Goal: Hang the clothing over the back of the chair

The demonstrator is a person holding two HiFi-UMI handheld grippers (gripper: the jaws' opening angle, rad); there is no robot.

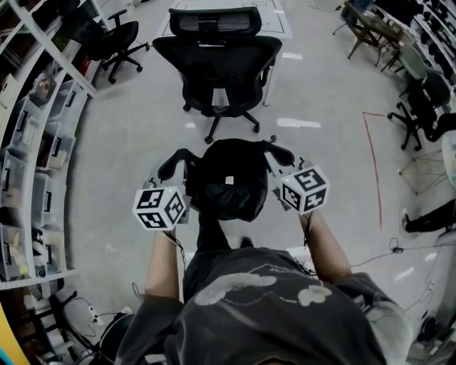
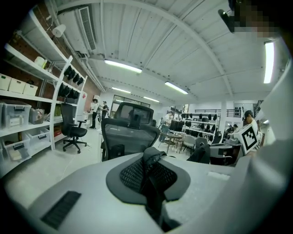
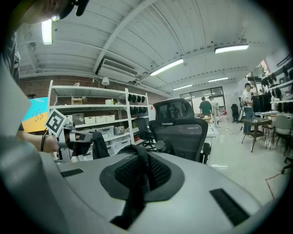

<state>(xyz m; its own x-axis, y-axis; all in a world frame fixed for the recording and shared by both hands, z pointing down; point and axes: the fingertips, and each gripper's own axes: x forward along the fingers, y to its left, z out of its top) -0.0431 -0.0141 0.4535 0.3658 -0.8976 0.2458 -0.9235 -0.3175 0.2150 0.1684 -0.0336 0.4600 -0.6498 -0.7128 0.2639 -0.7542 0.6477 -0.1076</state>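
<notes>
A black garment (image 1: 228, 178) with a small white label hangs stretched between my two grippers, low in front of me. My left gripper (image 1: 171, 165) is shut on its left edge and my right gripper (image 1: 282, 154) on its right edge. In the left gripper view black fabric (image 2: 154, 157) is pinched in the left gripper (image 2: 151, 172). The right gripper view shows the same in the right gripper (image 3: 141, 167). The black mesh office chair (image 1: 217, 68) stands just beyond the garment, with its back and headrest towards me (image 2: 130, 132) (image 3: 181, 132).
White shelves with storage bins (image 1: 43, 142) run along the left. A second black chair (image 1: 117, 39) stands far left, and more chairs (image 1: 420, 107) at the right. A white table (image 1: 278, 21) is behind the chair. Red floor tape (image 1: 374, 164) and cables (image 1: 399, 249) lie to the right.
</notes>
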